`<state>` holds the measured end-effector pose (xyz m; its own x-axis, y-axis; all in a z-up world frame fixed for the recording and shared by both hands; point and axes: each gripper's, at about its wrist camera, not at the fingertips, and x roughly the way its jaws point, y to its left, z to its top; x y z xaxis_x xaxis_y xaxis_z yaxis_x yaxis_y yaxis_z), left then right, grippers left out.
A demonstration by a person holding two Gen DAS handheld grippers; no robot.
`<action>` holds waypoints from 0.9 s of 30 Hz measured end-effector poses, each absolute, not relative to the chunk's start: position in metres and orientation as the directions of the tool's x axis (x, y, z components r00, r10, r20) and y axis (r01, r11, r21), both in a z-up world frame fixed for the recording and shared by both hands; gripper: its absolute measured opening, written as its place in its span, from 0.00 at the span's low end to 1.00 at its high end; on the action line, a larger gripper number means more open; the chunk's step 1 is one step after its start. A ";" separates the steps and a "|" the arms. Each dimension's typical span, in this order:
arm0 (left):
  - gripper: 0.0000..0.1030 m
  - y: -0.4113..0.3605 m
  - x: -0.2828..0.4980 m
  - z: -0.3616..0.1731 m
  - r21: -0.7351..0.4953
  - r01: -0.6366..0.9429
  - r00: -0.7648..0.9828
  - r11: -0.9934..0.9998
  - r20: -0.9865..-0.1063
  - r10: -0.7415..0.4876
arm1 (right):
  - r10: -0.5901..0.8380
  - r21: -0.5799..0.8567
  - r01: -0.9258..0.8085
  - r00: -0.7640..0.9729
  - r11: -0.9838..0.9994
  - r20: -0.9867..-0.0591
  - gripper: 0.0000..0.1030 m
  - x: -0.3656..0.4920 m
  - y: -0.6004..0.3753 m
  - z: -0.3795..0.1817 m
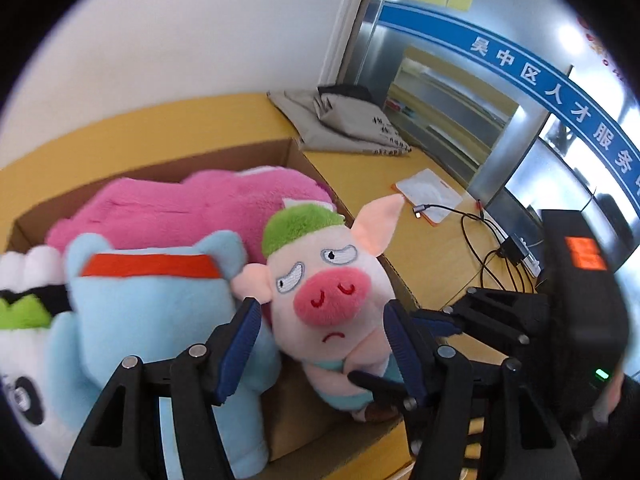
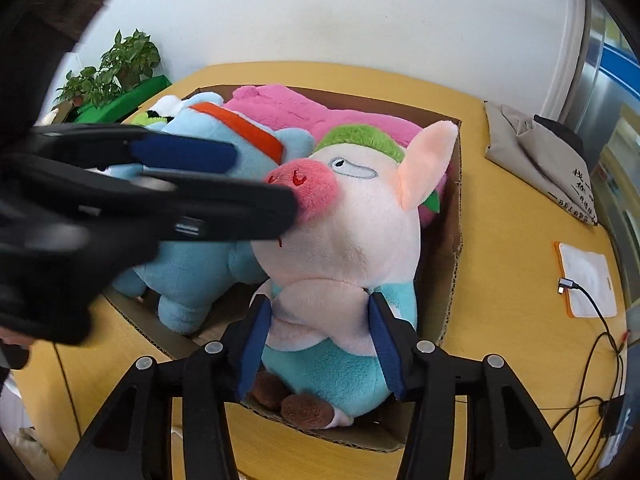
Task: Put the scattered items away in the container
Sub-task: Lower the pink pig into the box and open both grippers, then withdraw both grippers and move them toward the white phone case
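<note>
A pink pig plush (image 2: pixel 352 232) with green hair and a teal outfit stands in the near corner of an open cardboard box (image 2: pixel 454 248). My right gripper (image 2: pixel 320 320) is shut on the pig's body, its pads pressing the arms. My left gripper (image 1: pixel 320 320) is open, its fingers either side of the pig's head (image 1: pixel 328 280); it also shows in the right wrist view (image 2: pixel 256 184) by the snout. A blue plush (image 1: pixel 160 304), a pink plush (image 1: pixel 192 208) and a white-green plush (image 1: pixel 24 320) lie in the box.
The box stands on a yellow table (image 2: pixel 500 216). Folded grey bags (image 1: pixel 344 124), a white pouch with orange trim (image 1: pixel 428 196) and black cables with a charger (image 1: pixel 504 248) lie to the right. Potted plants (image 2: pixel 116 68) stand at the back left.
</note>
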<state>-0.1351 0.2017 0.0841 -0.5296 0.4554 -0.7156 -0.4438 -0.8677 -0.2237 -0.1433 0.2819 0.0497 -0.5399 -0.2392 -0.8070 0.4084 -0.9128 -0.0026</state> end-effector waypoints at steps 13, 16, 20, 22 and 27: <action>0.62 0.088 -0.074 0.038 -0.196 -0.231 -0.571 -0.953 -0.766 0.295 | -0.127 -0.135 0.359 -0.617 -0.923 -0.777 0.54 -0.126 0.252 0.036; 0.62 0.083 -0.072 0.027 -0.213 -0.207 -0.558 -0.955 -0.776 0.294 | -0.091 -0.174 0.350 -0.627 -0.921 -0.774 0.59 -0.124 0.245 0.035; 0.62 0.086 -0.073 0.017 -0.196 -0.207 -0.560 -0.958 -0.780 0.280 | -0.041 -0.276 0.359 -0.671 -0.891 -0.740 0.81 -0.111 0.230 0.032; 0.62 0.086 -0.074 0.017 -0.199 -0.211 -0.563 -0.957 -0.776 0.285 | -0.070 -0.281 0.368 -0.707 -0.887 -0.704 0.80 -0.097 0.227 0.040; 0.62 0.084 -0.077 0.013 -0.208 -0.208 -0.568 -0.956 -0.770 0.291 | -0.155 -0.116 0.316 -0.713 -0.942 -0.683 0.79 -0.084 0.244 0.055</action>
